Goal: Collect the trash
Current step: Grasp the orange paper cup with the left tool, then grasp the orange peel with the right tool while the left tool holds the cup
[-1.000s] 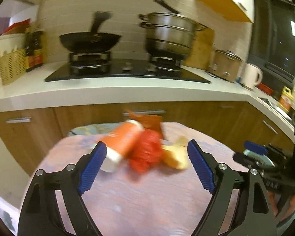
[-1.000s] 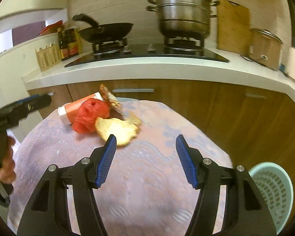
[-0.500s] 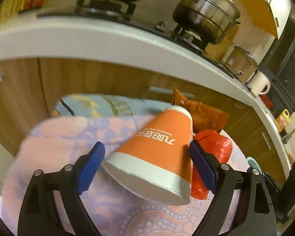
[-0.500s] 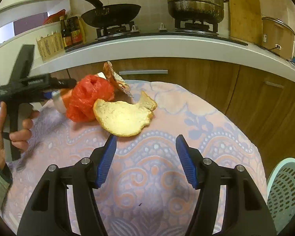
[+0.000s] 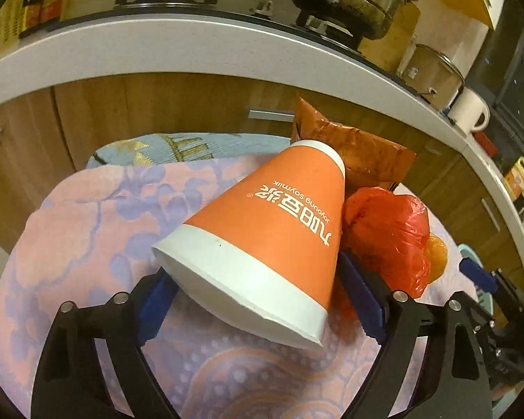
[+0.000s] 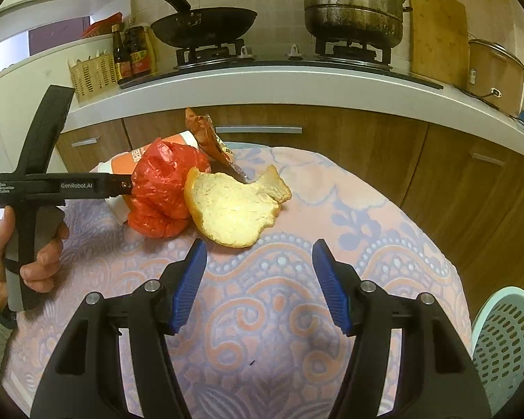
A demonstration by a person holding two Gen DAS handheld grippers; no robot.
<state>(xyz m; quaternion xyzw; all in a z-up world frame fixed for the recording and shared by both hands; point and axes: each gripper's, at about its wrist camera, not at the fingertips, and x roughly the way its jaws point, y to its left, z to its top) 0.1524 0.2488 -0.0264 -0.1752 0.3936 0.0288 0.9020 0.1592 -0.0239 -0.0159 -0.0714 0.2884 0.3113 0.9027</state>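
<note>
An orange paper cup point(image 5: 276, 230) lies on its side on the patterned tablecloth point(image 5: 87, 244), its wide white rim between the blue pads of my left gripper point(image 5: 258, 300), which straddles it; the jaws stand wide and I cannot tell if they press it. Beside the cup lie a crumpled red plastic bag point(image 5: 387, 234), point(image 6: 164, 188), a brown snack wrapper point(image 5: 353, 153), point(image 6: 209, 136) and a large pale fruit peel point(image 6: 230, 209). My right gripper point(image 6: 258, 272) is open and empty, just short of the peel. The cup point(image 6: 122, 164) is partly hidden behind the bag in the right wrist view.
A pale green perforated basket point(image 6: 503, 342) stands low at the table's right. Behind the table runs a wood-fronted counter point(image 6: 297, 80) with a wok point(image 6: 202, 28), a steel steamer pot point(image 6: 356, 0) and sauce bottles point(image 6: 132, 52).
My left gripper moved forward and down onto the cup, so its rim now sits deeper between the pads. My right gripper came closer to the peel.
</note>
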